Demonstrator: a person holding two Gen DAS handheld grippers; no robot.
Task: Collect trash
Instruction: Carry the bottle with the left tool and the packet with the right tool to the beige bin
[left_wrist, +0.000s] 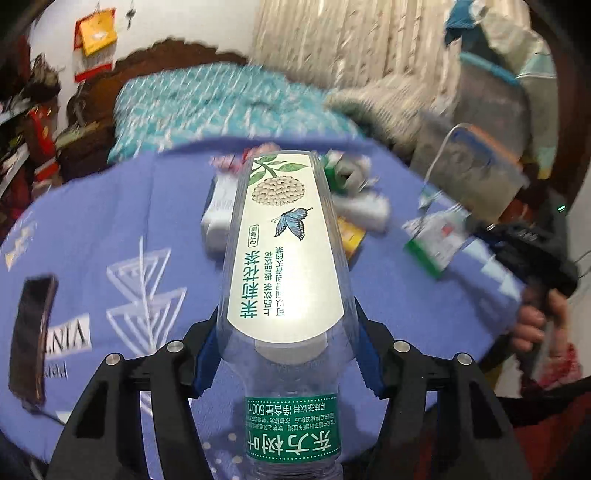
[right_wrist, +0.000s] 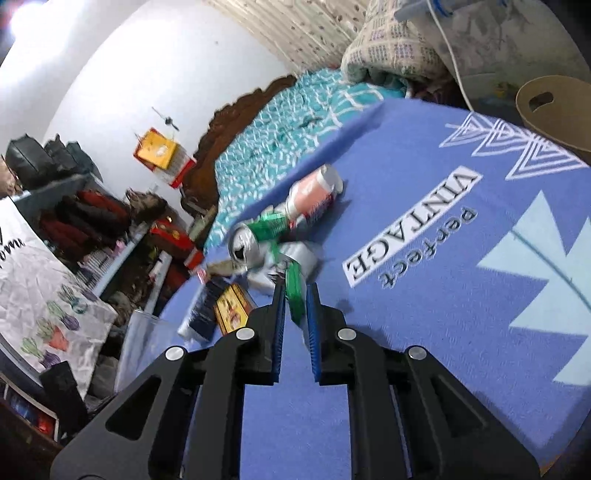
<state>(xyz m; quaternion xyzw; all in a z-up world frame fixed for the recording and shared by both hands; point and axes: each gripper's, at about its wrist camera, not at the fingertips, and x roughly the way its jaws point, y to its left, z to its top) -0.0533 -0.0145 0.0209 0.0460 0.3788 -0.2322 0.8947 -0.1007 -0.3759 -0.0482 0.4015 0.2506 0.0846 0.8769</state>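
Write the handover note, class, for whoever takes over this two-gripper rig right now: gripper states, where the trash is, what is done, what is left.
Left hand-held gripper: closed on the empty clear bottle, held above the blue bedsheet.
Right hand-held gripper: shut on a small green carton, pinched at its edge.
Still on the sheet: a green can, a red-and-white can, a dark box, a yellow box and crumpled wrappers, all in one pile.
A tan bin stands at the far edge of the bed.
Done: two pieces gripped. Left: drop both, then clear the pile.

"perfect VINTAGE" on bedsheet (right_wrist: 424, 206), "500ml" on bottle (left_wrist: 288, 280)
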